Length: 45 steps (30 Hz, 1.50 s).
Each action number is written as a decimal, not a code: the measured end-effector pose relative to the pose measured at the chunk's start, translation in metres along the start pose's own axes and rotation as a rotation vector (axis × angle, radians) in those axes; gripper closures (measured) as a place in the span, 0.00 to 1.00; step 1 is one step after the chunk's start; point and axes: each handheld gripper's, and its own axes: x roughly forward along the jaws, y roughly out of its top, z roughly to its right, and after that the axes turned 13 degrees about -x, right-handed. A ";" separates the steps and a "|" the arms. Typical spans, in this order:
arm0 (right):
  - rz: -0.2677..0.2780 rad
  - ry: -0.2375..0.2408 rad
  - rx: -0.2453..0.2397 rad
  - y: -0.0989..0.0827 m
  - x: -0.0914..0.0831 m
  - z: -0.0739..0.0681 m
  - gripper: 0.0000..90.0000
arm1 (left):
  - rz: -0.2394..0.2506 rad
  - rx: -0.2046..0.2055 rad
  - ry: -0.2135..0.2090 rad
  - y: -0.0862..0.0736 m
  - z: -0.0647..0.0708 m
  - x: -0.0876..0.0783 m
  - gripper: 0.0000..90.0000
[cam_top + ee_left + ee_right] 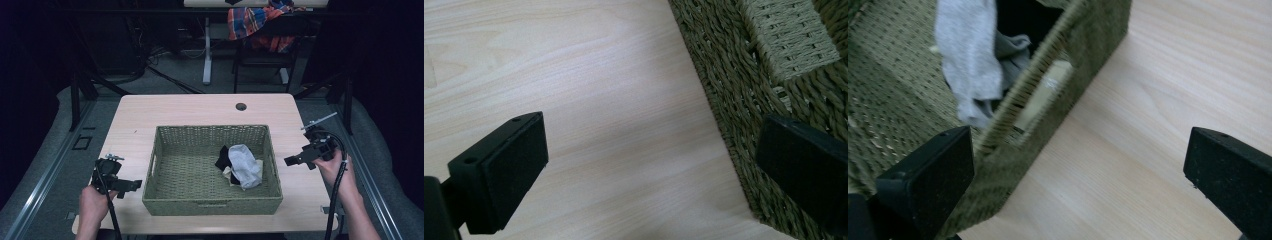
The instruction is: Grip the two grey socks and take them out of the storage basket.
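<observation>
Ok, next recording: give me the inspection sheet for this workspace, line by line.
Surface: light wood table, grommet hole near far edge.
Job's things: green woven basket at centre; grey cloth and black cloth piled at its right side.
Clutter: nothing seen on the table.
Grippers: left gripper open, beside basket's left wall; right gripper open, beside its right wall. Both hold nothing.
Cables: one black cable from right gripper, one from left.
Surroundings: dark room; plaid cloth on chair behind.

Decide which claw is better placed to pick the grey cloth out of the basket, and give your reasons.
Probably the right claw. The grey cloth lies toward the right side of the basket, nearer that claw, which stands open just outside that wall. The left claw sits beyond the opposite wall.
</observation>
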 end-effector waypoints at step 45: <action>-0.165 0.075 -0.188 0.090 0.071 -0.058 0.23 | 0.000 0.000 -0.002 0.000 -0.001 0.001 0.01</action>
